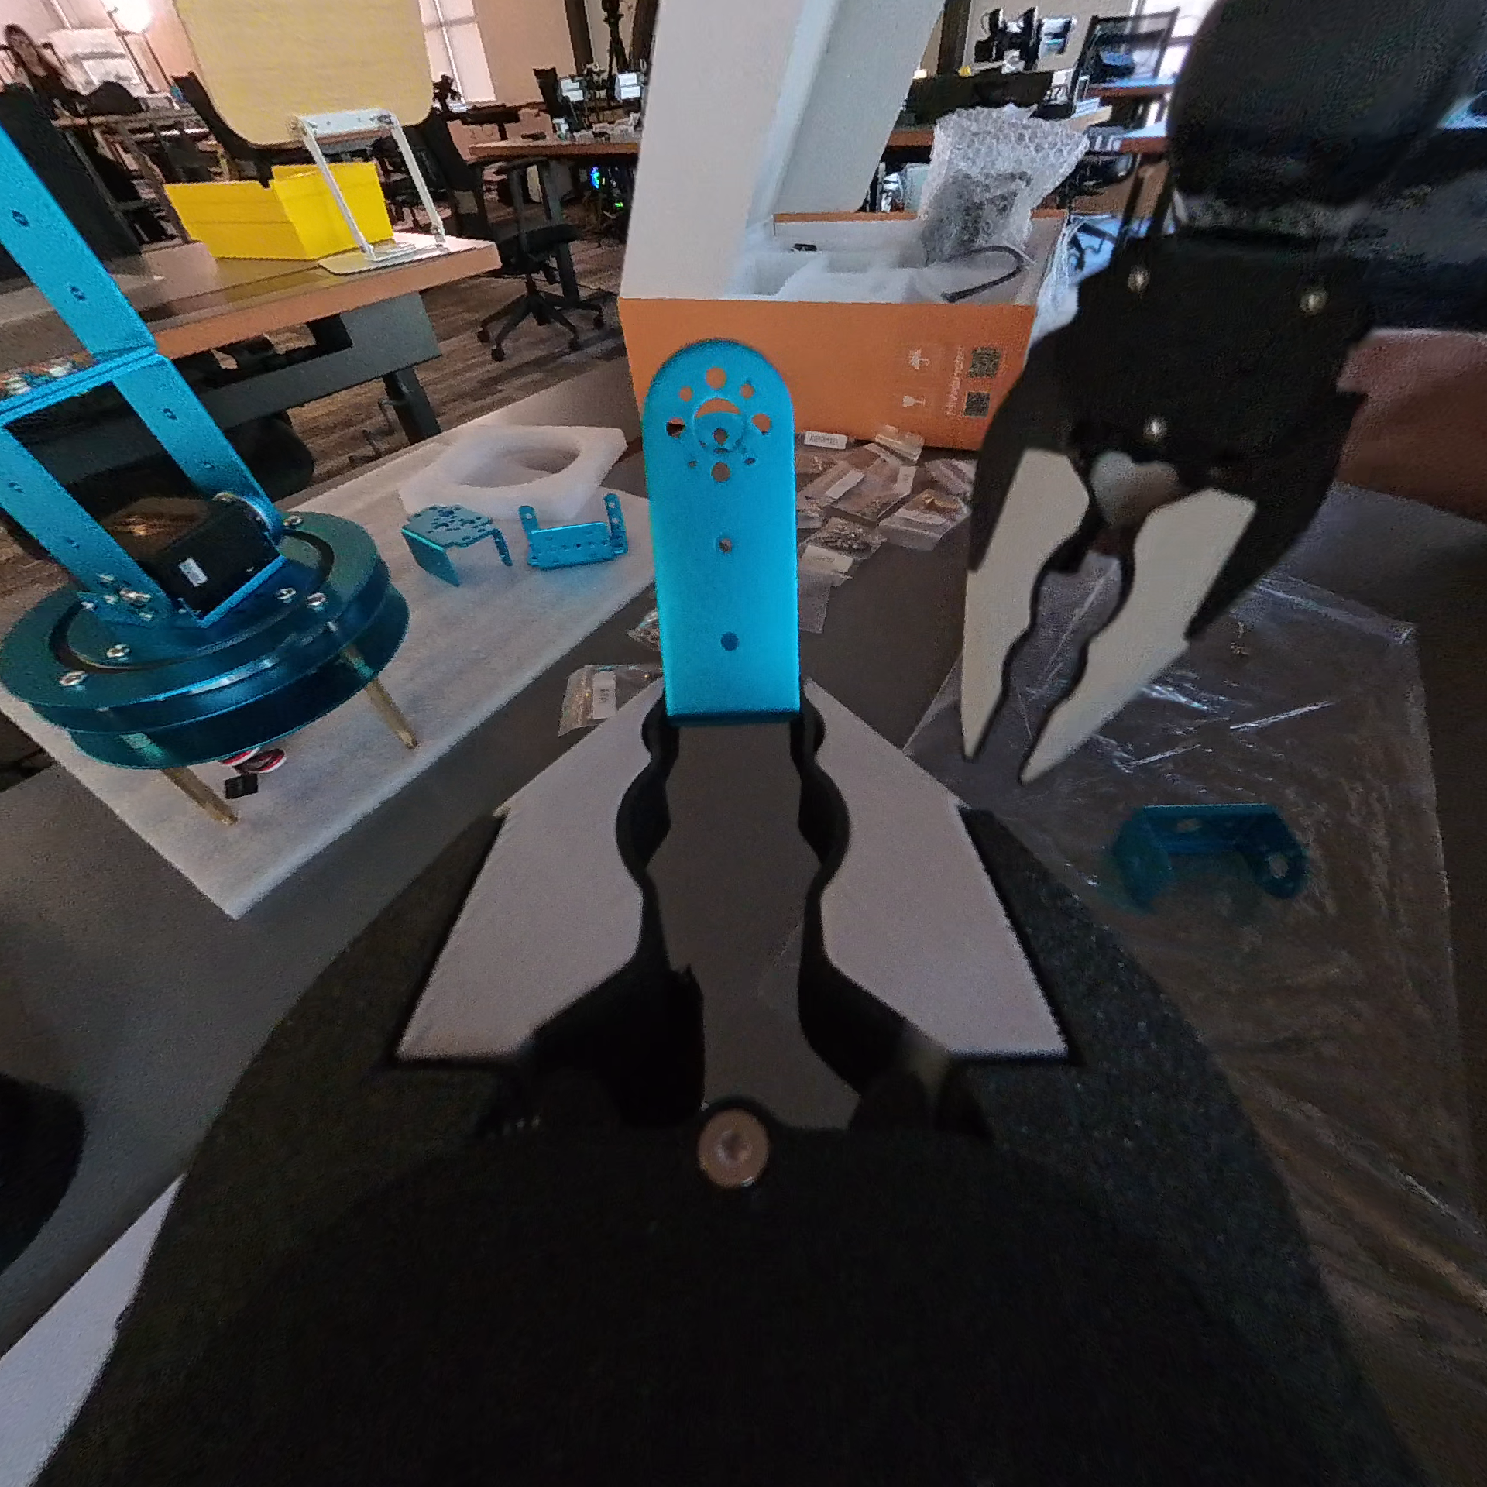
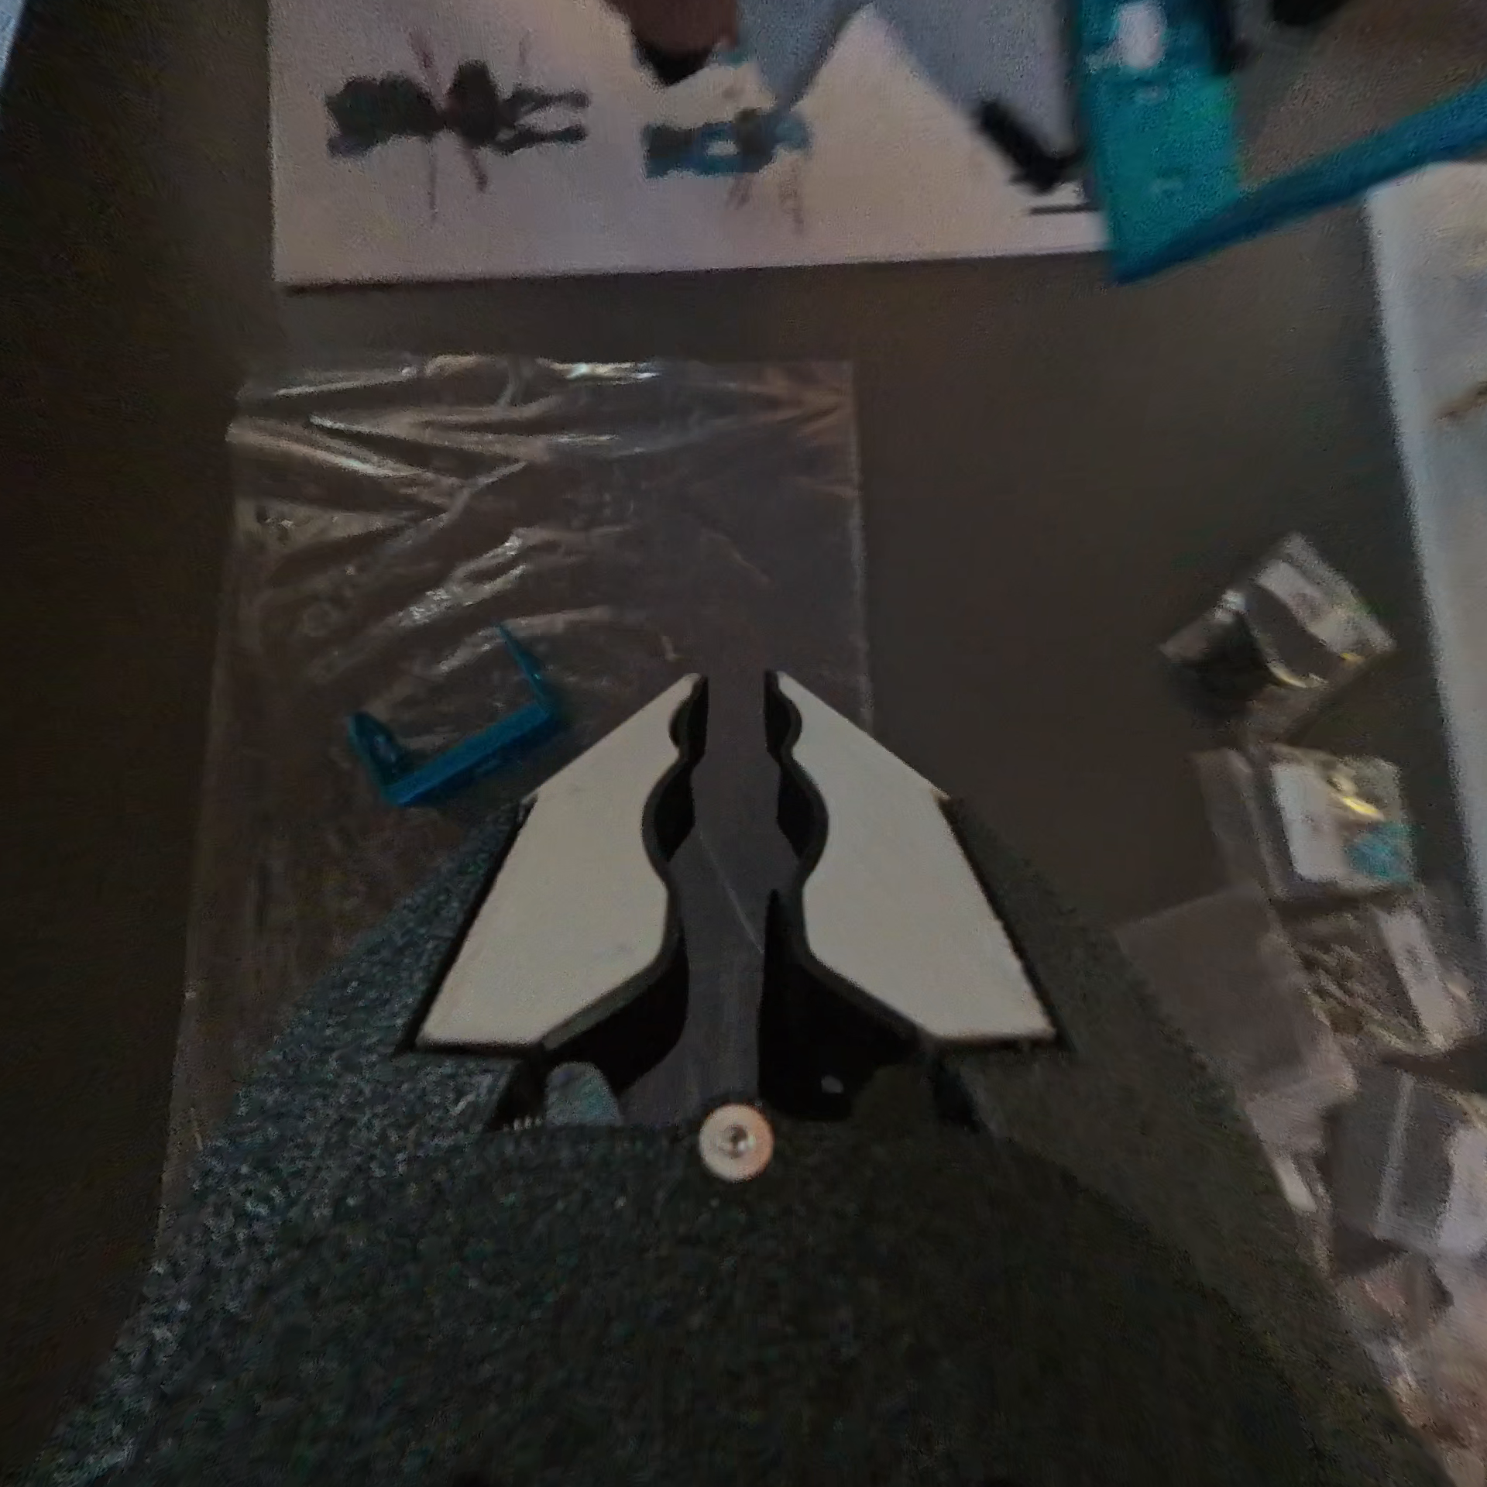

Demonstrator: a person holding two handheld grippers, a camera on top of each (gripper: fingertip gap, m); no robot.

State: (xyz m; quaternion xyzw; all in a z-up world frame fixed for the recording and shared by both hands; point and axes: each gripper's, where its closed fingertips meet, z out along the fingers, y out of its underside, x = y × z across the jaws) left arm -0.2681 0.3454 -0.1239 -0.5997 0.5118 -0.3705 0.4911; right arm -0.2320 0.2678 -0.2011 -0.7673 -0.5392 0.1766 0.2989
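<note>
The lower end of the flat blue perforated metal plate (image 1: pixel 722 531) is buried between the left gripper (image 1: pixel 731 712) tips. The blue robot-arm frame on a round base (image 1: pixel 193 611) runs off the left edge. In the right wrist view, clear small-parts bags (image 2: pixel 1320 813) smear into blur, contents unreadable.

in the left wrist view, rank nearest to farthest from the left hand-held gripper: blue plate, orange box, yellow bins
1. Blue plate: clamped upright at the tips of the left hand-held gripper, dead centre.
2. Orange box: behind the plate on the same table, slightly right.
3. Yellow bins: on another desk, far upper left.
</note>
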